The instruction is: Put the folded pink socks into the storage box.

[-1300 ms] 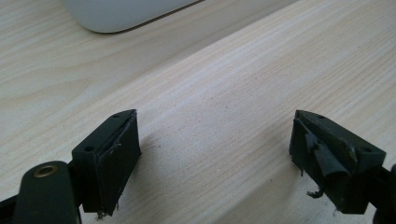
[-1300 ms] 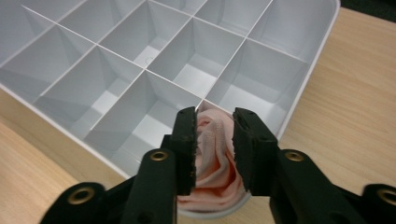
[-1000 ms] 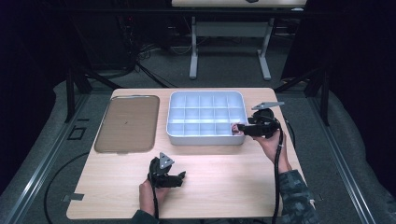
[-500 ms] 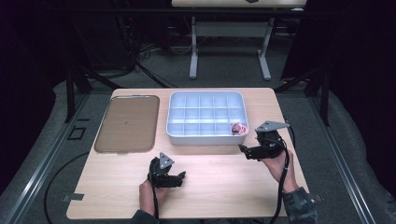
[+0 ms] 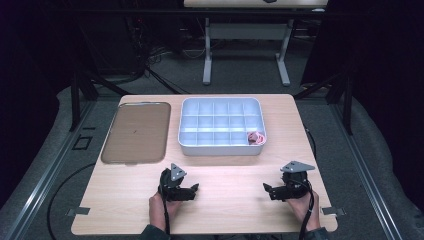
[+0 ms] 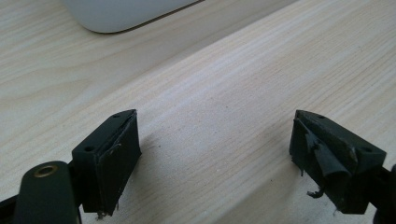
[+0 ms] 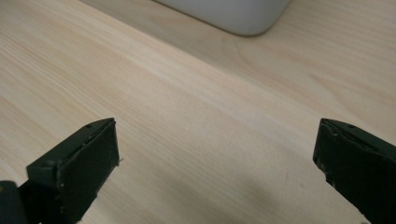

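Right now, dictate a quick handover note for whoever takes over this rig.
Left gripper: open, empty, low over the table's near edge.
Right gripper: jaws have just been opening, nothing between them, low over the near right of the table.
Pink item: lying in the near right compartment of the white divided bin.
Brown tray: left of the bin, bare.
Done: one item binned. Left: nothing loose on the table.

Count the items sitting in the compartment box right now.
1: a small pink item lies in the front right corner compartment of the white divided box. Other compartments look empty.
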`<state>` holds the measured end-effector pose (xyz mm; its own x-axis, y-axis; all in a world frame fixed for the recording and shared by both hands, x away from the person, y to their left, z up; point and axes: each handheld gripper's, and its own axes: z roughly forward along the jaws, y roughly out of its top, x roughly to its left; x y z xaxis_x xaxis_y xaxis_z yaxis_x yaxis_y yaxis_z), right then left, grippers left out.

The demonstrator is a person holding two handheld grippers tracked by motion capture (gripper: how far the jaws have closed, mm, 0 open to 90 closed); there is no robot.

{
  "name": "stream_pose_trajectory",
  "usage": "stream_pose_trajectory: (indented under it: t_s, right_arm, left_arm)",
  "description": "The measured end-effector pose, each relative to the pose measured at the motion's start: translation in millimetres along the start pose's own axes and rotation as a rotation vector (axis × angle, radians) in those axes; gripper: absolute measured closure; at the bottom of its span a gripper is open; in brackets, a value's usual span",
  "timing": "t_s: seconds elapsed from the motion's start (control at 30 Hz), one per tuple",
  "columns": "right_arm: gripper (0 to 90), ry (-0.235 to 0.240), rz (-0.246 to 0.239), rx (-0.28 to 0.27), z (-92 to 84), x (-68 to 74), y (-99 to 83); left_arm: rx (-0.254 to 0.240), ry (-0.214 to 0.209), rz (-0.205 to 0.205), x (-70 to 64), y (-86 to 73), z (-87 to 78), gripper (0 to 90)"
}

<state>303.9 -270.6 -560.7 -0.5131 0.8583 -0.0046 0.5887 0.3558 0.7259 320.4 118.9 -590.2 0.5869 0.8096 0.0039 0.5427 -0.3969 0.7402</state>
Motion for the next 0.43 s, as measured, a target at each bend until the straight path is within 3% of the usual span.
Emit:
stream_pose_trajectory:
  t_s: [0.23,0.37,0.43]
  right_arm:
    - [0.0,-0.009,0.034,-0.006,6.1,-3.1,-20.2]
    - [0.0,-0.001,0.042,0.011,9.2,-6.7,-28.5]
    - [0.0,-0.009,0.033,-0.008,7.6,-6.2,-29.9]
  left_arm:
    - [0.000,0.001,0.000,-0.1,0.0,0.0,15.9]
    - [-0.001,0.001,0.000,-0.3,-0.1,0.0,16.0]
    - [-0.001,0.002,0.000,-0.4,-0.1,0.0,16.1]
